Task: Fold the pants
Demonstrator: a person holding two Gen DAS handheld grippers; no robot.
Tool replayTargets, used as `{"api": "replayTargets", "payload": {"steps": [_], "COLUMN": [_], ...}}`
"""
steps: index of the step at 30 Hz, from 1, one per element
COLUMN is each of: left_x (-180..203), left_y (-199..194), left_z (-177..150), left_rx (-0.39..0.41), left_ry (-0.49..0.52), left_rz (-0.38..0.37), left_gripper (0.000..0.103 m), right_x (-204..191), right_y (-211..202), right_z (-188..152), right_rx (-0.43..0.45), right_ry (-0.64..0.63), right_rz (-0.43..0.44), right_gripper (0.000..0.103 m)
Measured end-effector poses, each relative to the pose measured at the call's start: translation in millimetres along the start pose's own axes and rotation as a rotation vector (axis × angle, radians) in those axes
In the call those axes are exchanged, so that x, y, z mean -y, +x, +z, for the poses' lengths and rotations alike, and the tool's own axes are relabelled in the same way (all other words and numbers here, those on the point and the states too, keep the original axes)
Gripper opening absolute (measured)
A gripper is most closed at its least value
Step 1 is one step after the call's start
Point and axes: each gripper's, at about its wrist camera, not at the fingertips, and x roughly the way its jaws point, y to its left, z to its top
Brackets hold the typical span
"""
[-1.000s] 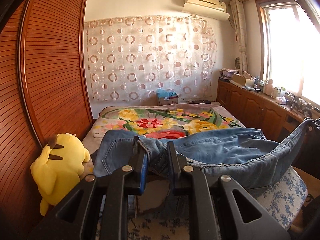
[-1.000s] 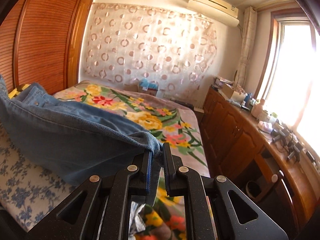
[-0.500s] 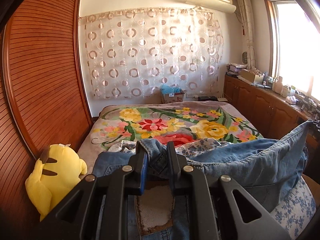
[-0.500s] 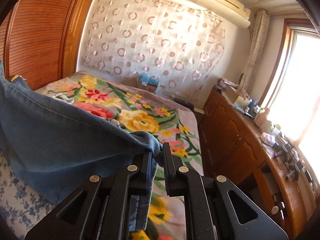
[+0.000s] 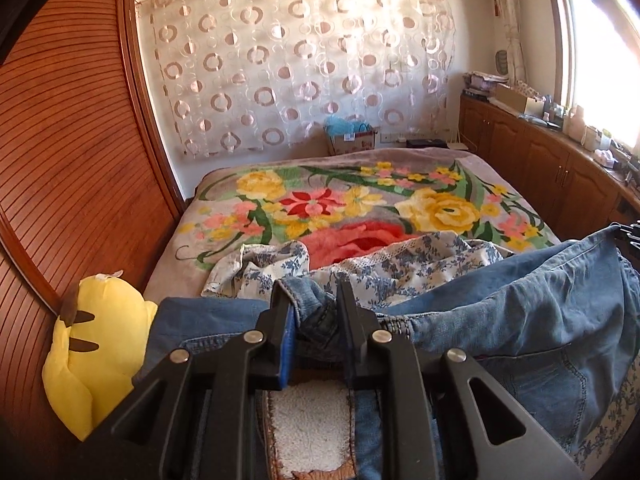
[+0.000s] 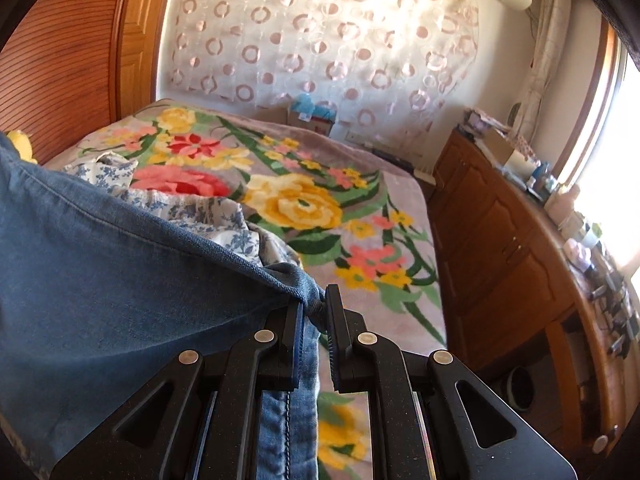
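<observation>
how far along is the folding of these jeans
Early to midway. Done: one layer of the jeans lies on the bed. In hand: the left hand-held gripper and right hand-held gripper each pinch a denim edge. Left: laying it down, releasing, further folds.

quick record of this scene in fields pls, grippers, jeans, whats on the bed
left gripper: jaws just opening, jeans waistband bunched between them
right gripper: shut on jeans hem
jeans: stretched between both grippers, low over the bed
under jeans: blue-flowered white cloth
bed cover: floral blanket
left of bed: yellow plush toy against wooden wardrobe
</observation>
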Motion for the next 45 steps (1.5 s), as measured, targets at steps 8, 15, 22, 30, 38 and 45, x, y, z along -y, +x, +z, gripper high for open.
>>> {"api": "replayTargets", "payload": {"steps": [8,15,22,30,38,45], "left_x": [2.7,1.4,2.9,0.8,25.2,41.0], "left_y": [3.3,4.7,2.6,-13.4,-21.7,-27.9], "left_z": [-0.1,0.4,-0.6,2.9,-14.9,-41.7], "left_rx": [-0.027,-0.04,-0.049,0.0,-0.012,-0.051], "left_ry": [0.028,0.026,0.031,0.017,0.061,0.085], "left_rz": [-0.005,-0.012,-0.033,-0.073,-0.115,-0.152], "left_gripper": [0.021,0.023,0.03,0.068,0.068,0.068], "right_x": [-3.1,-3.3,1.3,-1.0,-29.5,-73.9], "right_y": [15.8,18.5,12.5,0.3,-21.3,-11.5], "right_z": [-1.3,0.5,2.4,10.6,21.1,27.7], "right_rx": [-0.028,-0.027,-0.014,0.011,0.043,-0.003], "right_ry": [0.014,0.019,0.036,0.088,0.078,-0.006], "right_rz": [0.007,0.004,0.008,-0.004,0.088,0.22], "right_gripper": [0.008,0.008,0.009,0.027,0.042,0.053]}}
